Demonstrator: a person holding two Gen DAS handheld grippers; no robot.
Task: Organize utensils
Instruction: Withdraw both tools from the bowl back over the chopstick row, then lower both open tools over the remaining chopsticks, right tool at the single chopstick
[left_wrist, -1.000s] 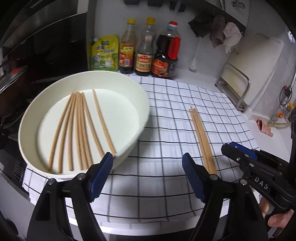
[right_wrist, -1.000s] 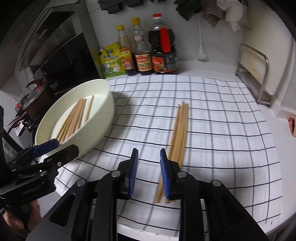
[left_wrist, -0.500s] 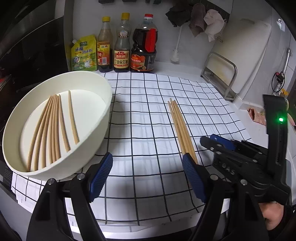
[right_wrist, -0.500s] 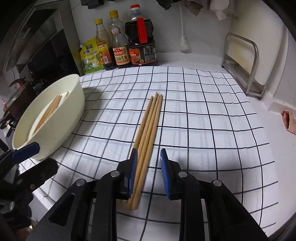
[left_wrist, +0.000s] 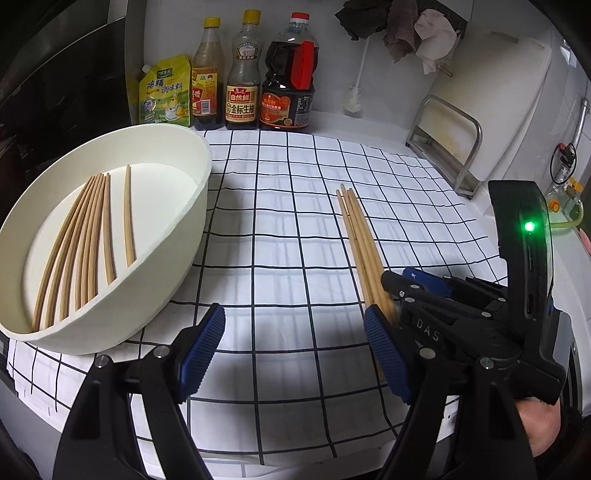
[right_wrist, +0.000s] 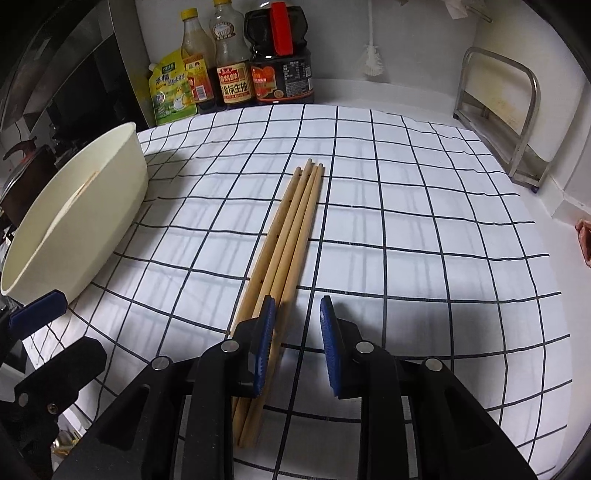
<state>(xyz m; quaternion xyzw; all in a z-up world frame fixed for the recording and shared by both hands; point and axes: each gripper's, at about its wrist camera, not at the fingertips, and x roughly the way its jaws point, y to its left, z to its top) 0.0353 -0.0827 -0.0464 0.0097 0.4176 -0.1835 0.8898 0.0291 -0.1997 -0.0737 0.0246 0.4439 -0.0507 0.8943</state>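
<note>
Left claw (left_wrist: 293, 349) spread wide, nothing between the pads, hovering over the checked cloth (left_wrist: 280, 229) on the table. Right claw (right_wrist: 295, 347) narrowly apart over the near end of the four loose chopsticks (right_wrist: 291, 236); they pass under its left pad, not clamped. More chopsticks (left_wrist: 85, 236) lie in the white bowl (left_wrist: 184, 236), far left.
</note>
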